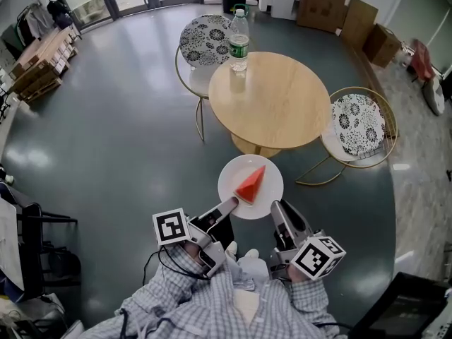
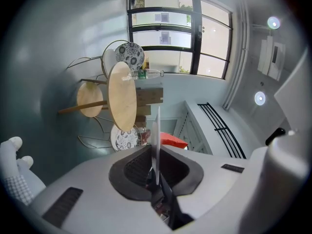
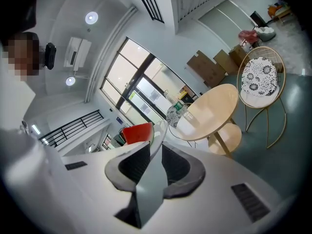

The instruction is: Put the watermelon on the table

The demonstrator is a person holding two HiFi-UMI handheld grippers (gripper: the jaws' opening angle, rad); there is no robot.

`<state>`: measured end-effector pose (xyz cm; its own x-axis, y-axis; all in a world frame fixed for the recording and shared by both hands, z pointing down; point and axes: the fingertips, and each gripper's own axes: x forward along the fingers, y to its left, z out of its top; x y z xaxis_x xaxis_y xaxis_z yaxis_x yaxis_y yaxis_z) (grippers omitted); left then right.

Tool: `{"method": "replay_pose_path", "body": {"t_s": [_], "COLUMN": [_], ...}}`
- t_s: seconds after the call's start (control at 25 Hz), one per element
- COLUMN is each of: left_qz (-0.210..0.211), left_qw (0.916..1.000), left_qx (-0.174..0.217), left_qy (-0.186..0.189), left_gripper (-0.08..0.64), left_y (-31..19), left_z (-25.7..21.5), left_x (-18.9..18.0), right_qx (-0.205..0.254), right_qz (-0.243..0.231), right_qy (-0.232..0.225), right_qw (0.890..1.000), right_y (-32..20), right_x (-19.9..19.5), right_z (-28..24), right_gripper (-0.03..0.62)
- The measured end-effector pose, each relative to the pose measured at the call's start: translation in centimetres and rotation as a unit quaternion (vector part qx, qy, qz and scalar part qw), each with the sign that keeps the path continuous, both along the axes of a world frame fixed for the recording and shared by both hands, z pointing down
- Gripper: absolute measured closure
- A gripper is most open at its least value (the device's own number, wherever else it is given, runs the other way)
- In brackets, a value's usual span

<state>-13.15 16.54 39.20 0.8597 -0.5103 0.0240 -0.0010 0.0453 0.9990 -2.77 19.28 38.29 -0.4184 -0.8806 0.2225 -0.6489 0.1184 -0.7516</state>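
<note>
Short of the near edge of the round wooden bench (image 1: 282, 101), my left gripper (image 1: 229, 205) and right gripper (image 1: 277, 209) clamp the white round plate (image 1: 236, 169) carrying a red watermelon wedge (image 1: 251, 184).

Round pale wooden table (image 1: 282, 111): smooth, satin. Round white plate (image 1: 233, 173): glossy. Dark grey-green floor (image 1: 127, 140): polished, reflective. Clear plastic bottle (image 1: 239, 41): shiny.

We find the table (image 1: 282, 104) bare toward twelve o'clock, a bottle (image 1: 239, 39) at its eleven o'clock rim, a chair (image 1: 359, 124) at two.
</note>
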Motion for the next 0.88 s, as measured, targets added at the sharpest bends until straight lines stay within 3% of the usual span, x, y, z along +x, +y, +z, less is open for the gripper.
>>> {"method": "replay_pose_path", "body": {"t_s": [0.88], "left_qz": [0.016], "left_qw": [0.9999], "left_qx": [-0.003], "left_qy": [-0.002], "left_gripper": [0.529], "left_y": [-0.3], "left_z": [0.7], "left_x": [-0.4], "right_qx": [-0.004], "right_qz": [0.015], "right_qy": [0.01], "right_qw": [1.0], "right_y": [0.0], "right_x": [-0.6], "right_z": [0.8], "right_gripper": [0.511]}}
